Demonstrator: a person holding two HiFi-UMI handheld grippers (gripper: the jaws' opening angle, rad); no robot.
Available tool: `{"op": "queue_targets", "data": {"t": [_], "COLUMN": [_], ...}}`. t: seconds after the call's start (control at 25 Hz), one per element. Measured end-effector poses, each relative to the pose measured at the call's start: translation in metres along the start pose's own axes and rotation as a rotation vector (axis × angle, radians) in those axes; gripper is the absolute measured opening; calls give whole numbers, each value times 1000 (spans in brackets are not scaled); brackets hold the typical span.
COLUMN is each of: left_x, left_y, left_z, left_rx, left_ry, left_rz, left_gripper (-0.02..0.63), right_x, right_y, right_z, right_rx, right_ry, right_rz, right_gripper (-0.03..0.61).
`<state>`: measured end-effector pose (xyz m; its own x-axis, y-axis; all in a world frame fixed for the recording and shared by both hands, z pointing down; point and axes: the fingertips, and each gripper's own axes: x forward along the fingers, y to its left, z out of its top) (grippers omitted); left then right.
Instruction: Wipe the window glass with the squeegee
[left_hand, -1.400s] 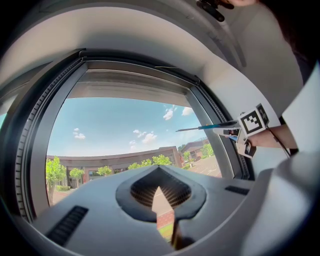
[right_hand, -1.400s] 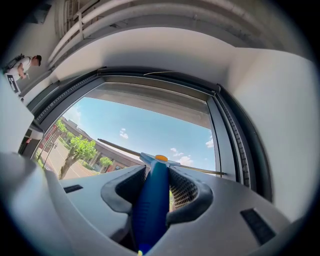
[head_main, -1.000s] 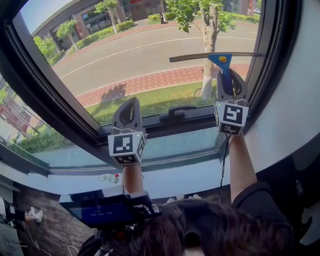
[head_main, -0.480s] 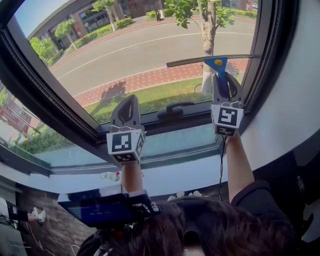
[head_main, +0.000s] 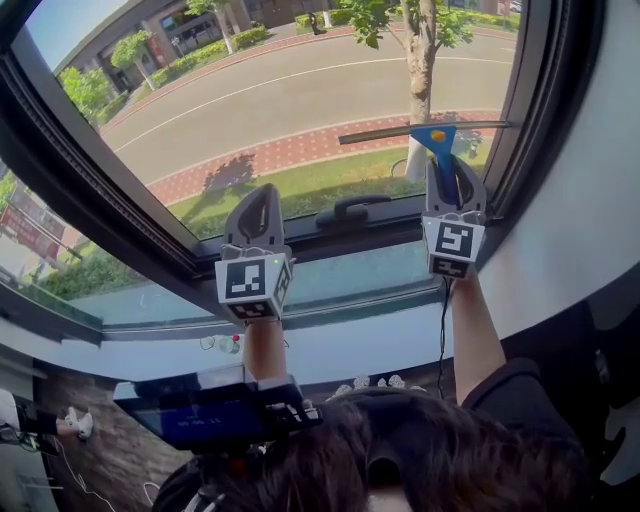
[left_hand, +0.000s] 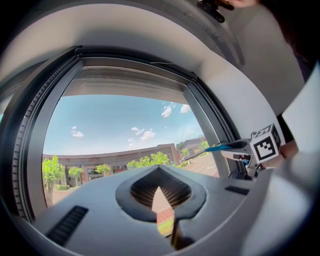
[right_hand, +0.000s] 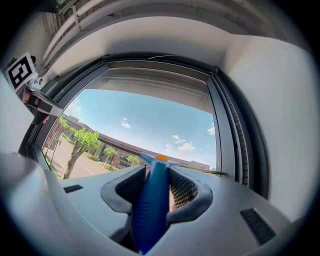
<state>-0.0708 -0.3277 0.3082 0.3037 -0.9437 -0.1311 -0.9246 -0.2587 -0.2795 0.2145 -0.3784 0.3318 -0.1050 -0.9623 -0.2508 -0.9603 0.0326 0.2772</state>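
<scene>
Jaws: right gripper pinches the squeegee by its blue handle. Left gripper jaws are pressed together, nothing btwn, low centre-left. Window glass is a big flat pane filling the upper frame: hard, slick, breakable, so even, moderate pressure. Dark window frame is rigid w/ ribbed seals. Squeegee sits upper right of centre, by the glass; can't tell if it touches. Prob light. Its long thin blade likely has a soft rubber edge. Handle is stiff smooth plastic, so hold mid-handle. Tiny orange stud at the head.
</scene>
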Motion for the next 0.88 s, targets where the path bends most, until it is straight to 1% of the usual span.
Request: {"op": "queue_targets", "data": {"t": [0.36, 0.48, 0.56, 0.68, 0.88], "left_x": [0, -1, -2, -3, -3], "left_y": [-4, -8, -10, -12, -17], "left_z": [-6, -8, -13, -24, -33], "left_rx": [-13, -29, -37, -40, -45], "left_ry": [7, -12, -15, 4, 2], "left_rz": [-4, -18, -27, -25, -35], "left_gripper": [1, 2, 2, 2, 2], "right_x": [-5, -8, -11, -13, -14], "right_y": [6, 9, 13, 17, 18], "right_z": [-21, -31, -39, -47, -57], "right_rx": [-1, -2, 3, 5, 7], "right_ry": [47, 73, 88, 101, 118], "right_rz": [18, 26, 30, 35, 32], "right_gripper": [141, 143, 141, 141, 143]}}
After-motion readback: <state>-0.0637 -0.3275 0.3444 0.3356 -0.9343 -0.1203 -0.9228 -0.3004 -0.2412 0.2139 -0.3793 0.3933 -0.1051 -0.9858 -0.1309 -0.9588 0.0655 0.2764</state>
